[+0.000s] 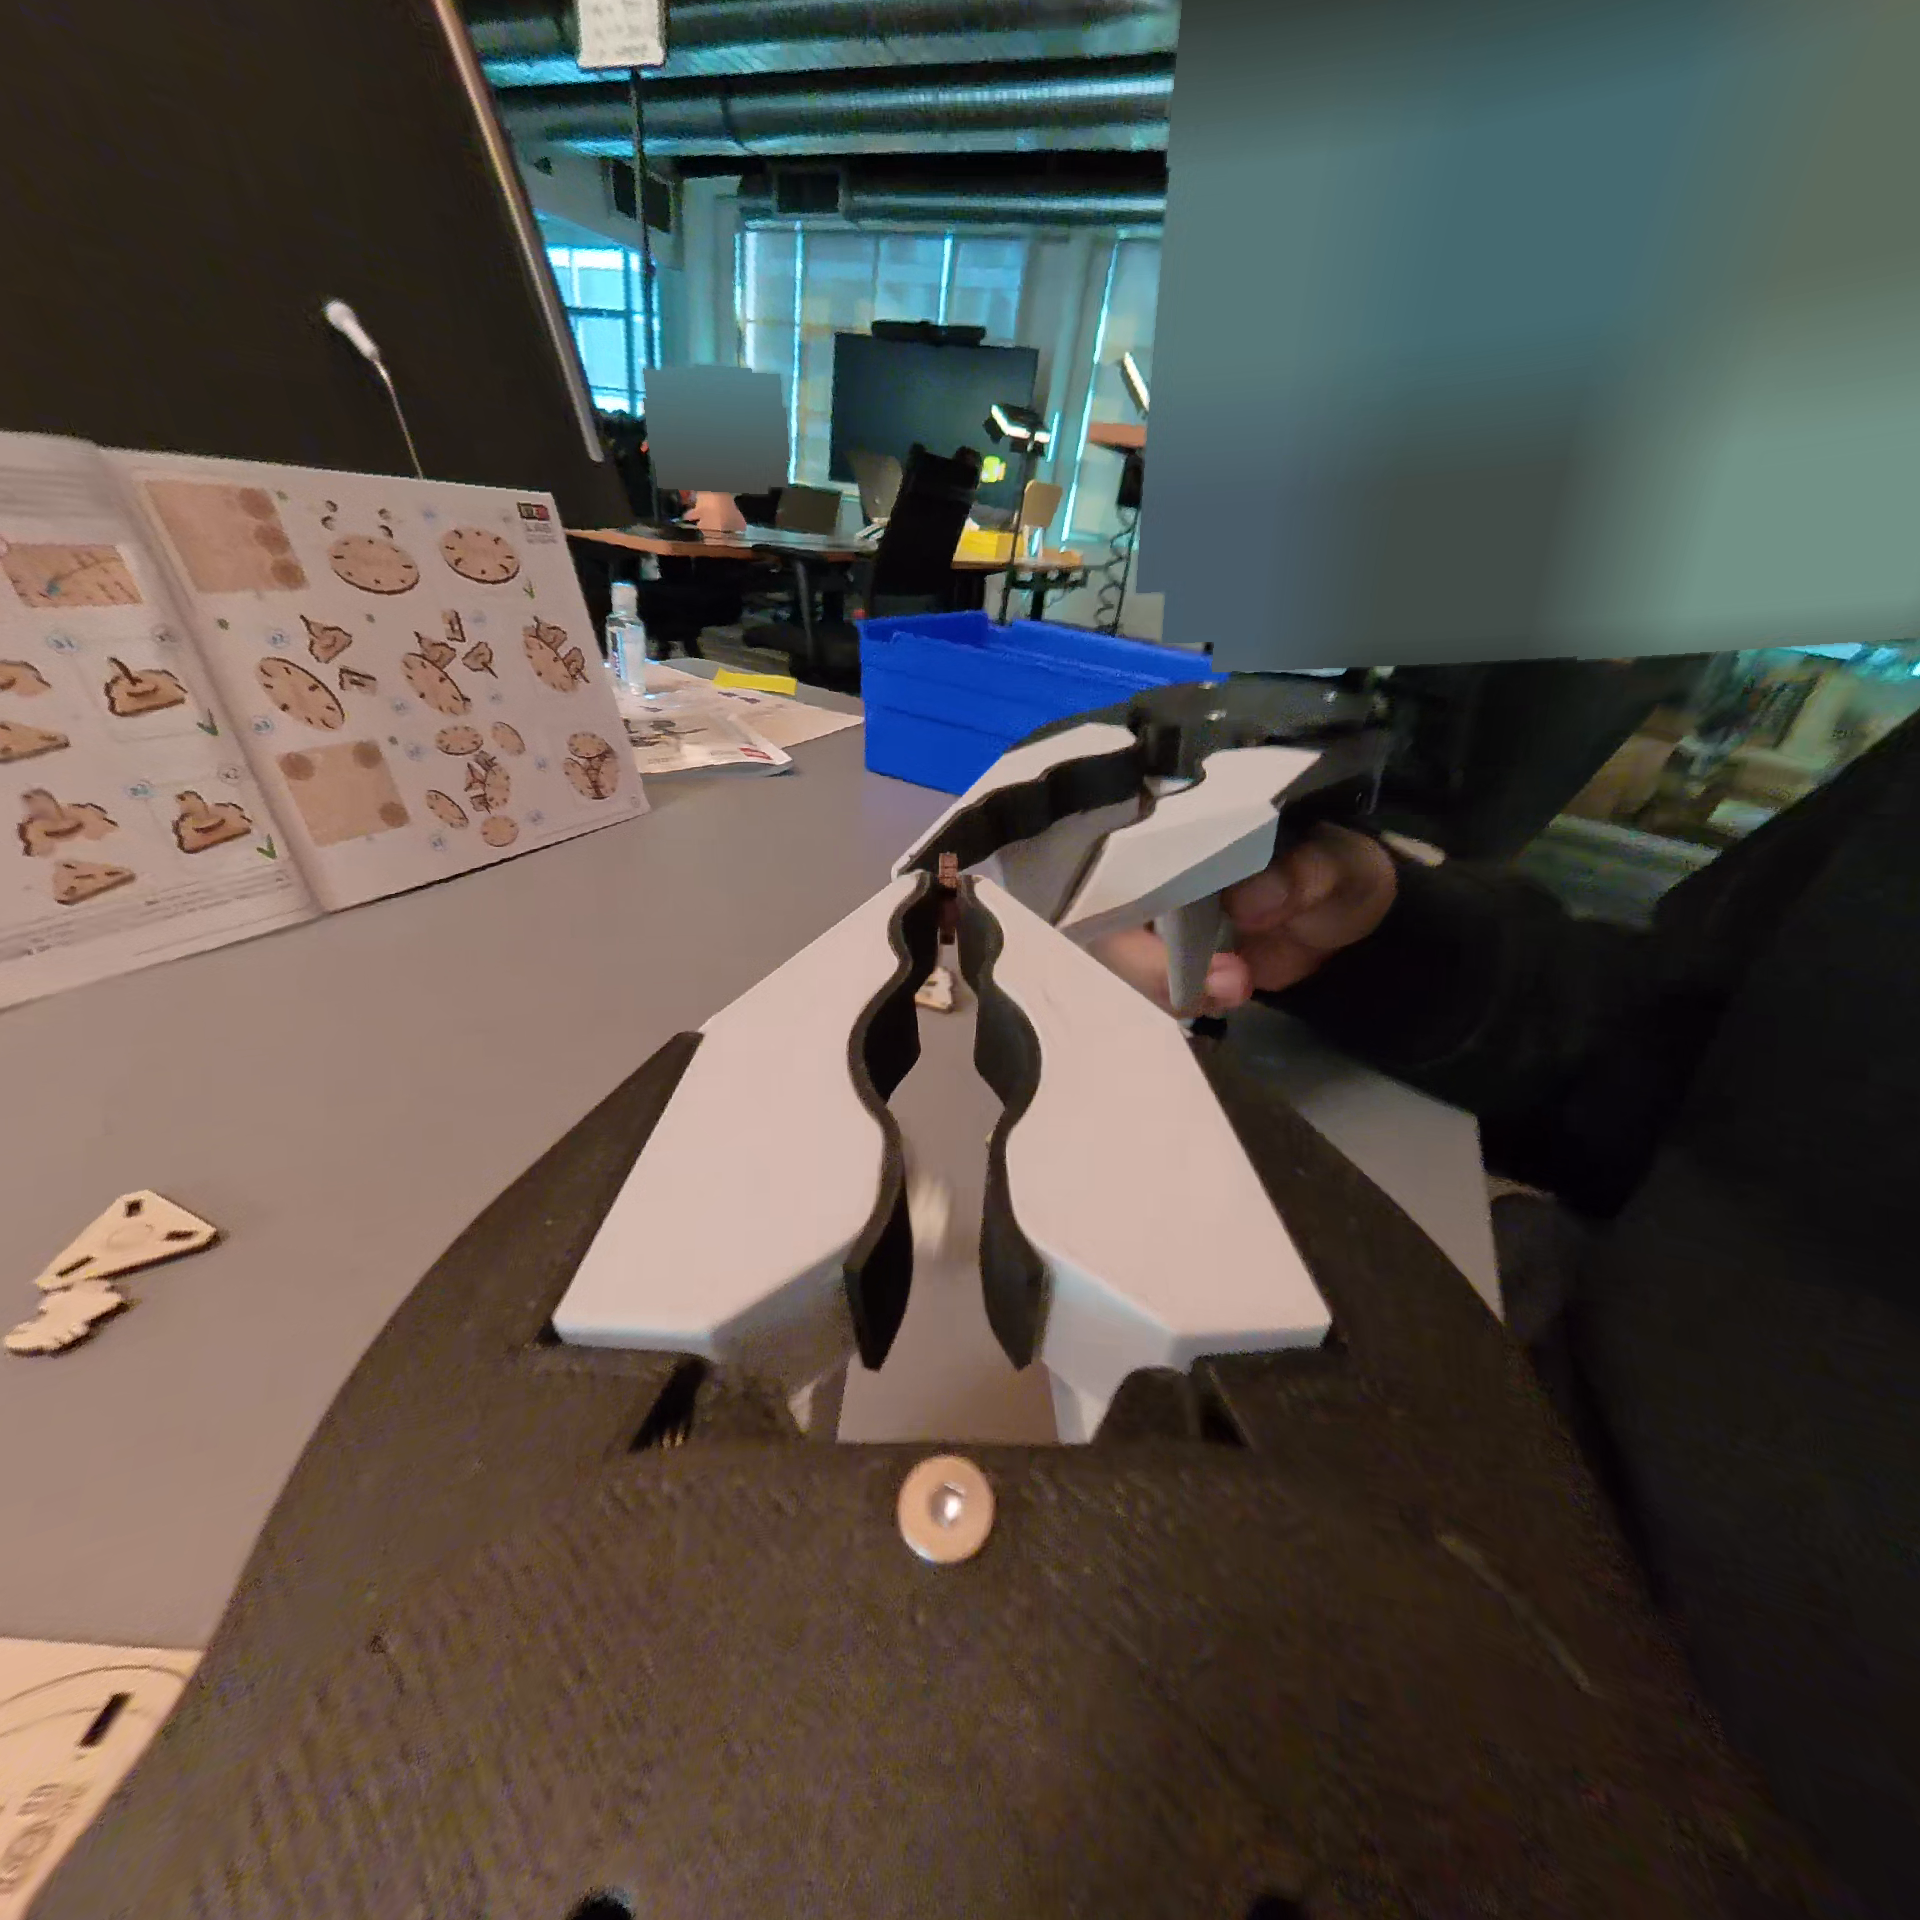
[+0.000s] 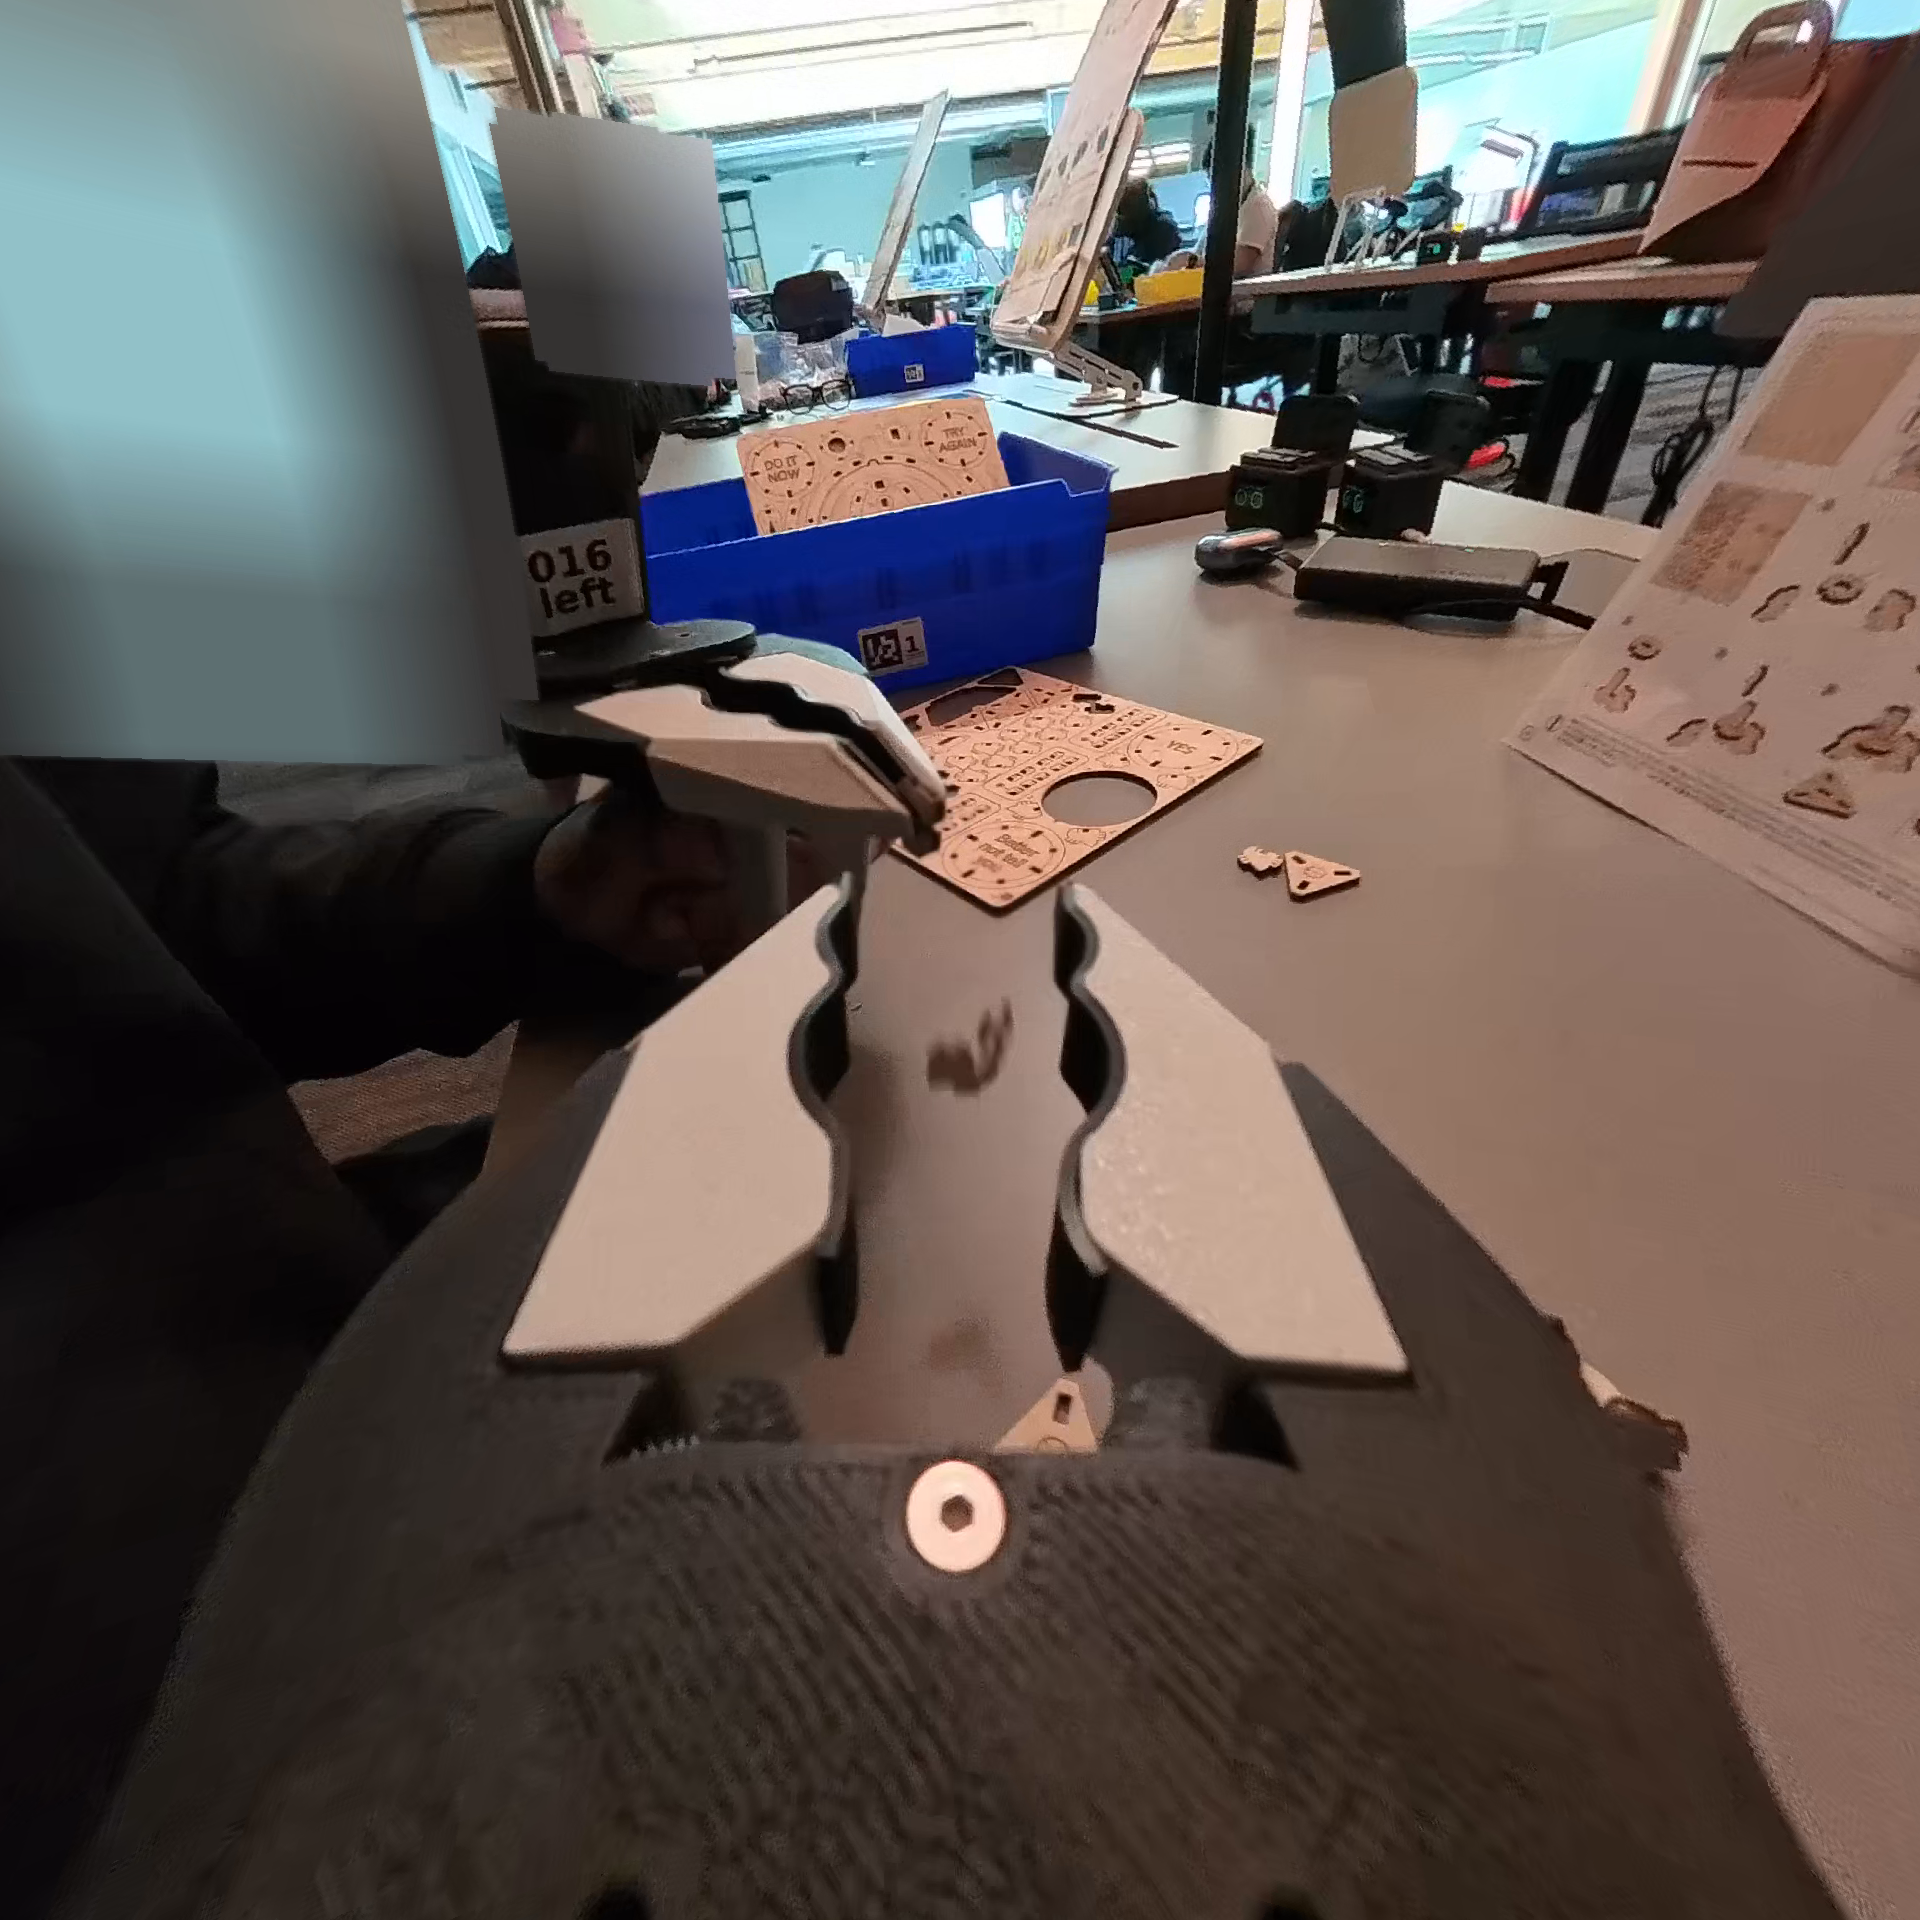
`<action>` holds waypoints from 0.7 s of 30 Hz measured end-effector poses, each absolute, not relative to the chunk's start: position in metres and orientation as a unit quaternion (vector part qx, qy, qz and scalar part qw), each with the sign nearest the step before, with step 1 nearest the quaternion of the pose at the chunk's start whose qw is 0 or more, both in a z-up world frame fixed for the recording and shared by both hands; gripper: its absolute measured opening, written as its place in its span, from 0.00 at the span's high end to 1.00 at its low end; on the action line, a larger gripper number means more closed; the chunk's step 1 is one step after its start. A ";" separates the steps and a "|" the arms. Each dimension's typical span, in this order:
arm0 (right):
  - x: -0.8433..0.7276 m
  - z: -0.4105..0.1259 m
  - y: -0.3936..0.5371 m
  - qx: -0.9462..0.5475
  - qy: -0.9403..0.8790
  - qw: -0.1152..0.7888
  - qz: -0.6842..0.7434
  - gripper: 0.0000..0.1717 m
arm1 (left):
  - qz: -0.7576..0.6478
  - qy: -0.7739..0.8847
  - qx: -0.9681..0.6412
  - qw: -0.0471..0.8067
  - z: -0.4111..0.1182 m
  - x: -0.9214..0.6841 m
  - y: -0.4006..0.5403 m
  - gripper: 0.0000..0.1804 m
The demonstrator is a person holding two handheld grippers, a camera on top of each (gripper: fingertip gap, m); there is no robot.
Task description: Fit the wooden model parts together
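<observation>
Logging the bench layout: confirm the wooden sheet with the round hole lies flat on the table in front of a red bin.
The bin is blue, not red, as the right wrist view shows. The wooden sheet with the round hole does lie flat on the grey table in front of it.

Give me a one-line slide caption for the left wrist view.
Left gripper pinches a small wooden piece at its fingertips, beside the right gripper, above a grey table.

You are looking at an open instruction booklet (image 1: 312, 686) lying far left, a blue bin (image 2: 873, 561) sitting beyond a wooden sheet (image 2: 1081, 769), and a black charger (image 2: 1418, 569) resting far right.
</observation>
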State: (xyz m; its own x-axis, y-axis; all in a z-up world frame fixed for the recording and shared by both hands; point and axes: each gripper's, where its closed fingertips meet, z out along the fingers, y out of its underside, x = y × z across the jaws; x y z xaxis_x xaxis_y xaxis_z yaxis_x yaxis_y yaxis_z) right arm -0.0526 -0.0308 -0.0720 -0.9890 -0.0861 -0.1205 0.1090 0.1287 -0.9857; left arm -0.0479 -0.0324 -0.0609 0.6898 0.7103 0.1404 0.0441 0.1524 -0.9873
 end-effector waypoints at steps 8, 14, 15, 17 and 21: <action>-0.076 -0.076 -0.026 0.037 0.754 0.026 -0.655 0.81 | 0.140 -0.374 -0.526 0.751 -0.056 -0.056 -0.058 0.99; -0.101 -0.074 -0.016 0.090 0.746 0.022 -0.660 0.81 | 0.145 -0.372 -0.548 0.735 -0.063 -0.056 -0.052 0.99; -0.103 -0.074 -0.015 0.094 0.746 0.024 -0.659 0.81 | 0.146 -0.371 -0.551 0.734 -0.064 -0.056 -0.051 0.99; -0.105 -0.077 -0.015 0.097 0.751 0.020 -0.653 0.81 | 0.147 -0.369 -0.555 0.731 -0.064 -0.056 -0.050 0.99; -0.106 -0.093 -0.015 0.090 0.780 0.001 -0.619 0.80 | 0.146 -0.370 -0.559 0.728 -0.066 -0.056 -0.049 0.99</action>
